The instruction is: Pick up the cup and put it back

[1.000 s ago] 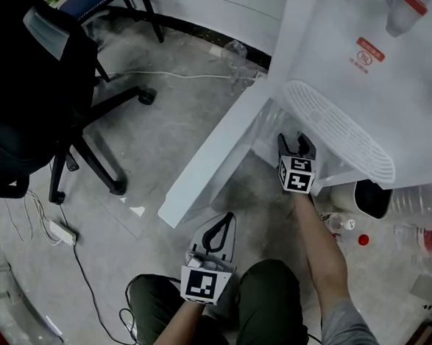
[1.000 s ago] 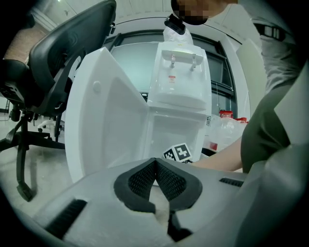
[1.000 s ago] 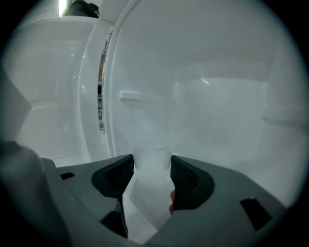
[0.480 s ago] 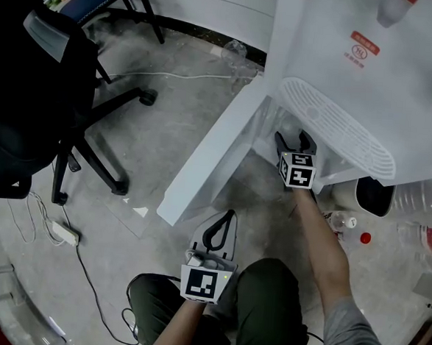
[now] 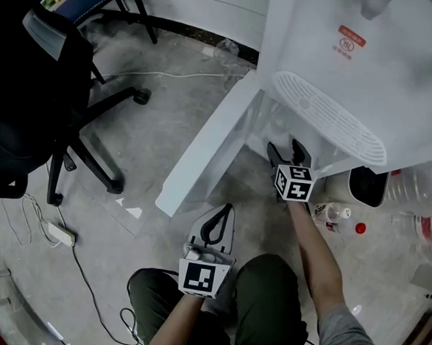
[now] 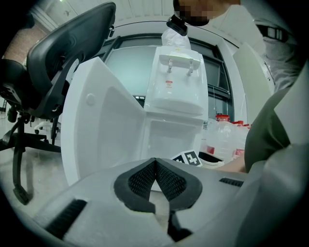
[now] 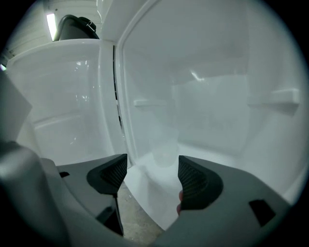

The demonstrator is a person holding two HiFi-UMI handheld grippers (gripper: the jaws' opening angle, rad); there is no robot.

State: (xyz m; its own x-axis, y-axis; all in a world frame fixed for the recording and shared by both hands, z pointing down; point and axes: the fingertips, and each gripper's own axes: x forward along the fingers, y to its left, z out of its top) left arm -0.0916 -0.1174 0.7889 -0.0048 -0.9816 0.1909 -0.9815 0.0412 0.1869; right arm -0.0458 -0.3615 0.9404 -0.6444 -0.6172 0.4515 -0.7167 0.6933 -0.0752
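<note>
A translucent plastic cup [image 7: 163, 146] stands upright on the floor of the open cabinet [image 7: 212, 111] under the white water dispenser [image 5: 357, 60]. My right gripper [image 5: 287, 149] is at the cabinet's mouth. Its jaws are opening wide, and the cup stands free just beyond the dark pads [image 7: 195, 179], touching neither. In the head view the cup is hidden inside the cabinet. My left gripper [image 5: 219, 217] hovers low by the person's knee, its jaws shut on nothing, pointing toward the dispenser [image 6: 175, 82].
The cabinet door [image 5: 202, 156] swings out to the left. A black office chair [image 5: 38, 82] stands far left, with a power strip [image 5: 58, 232] and cables on the floor. A white bin [image 5: 366, 187], a small bottle [image 5: 335, 213] and clear water jugs [image 5: 421, 190] lie to the right.
My right gripper's jaws have spread apart and the gripper has drawn back a little from the cabinet. The left gripper has stayed where it was.
</note>
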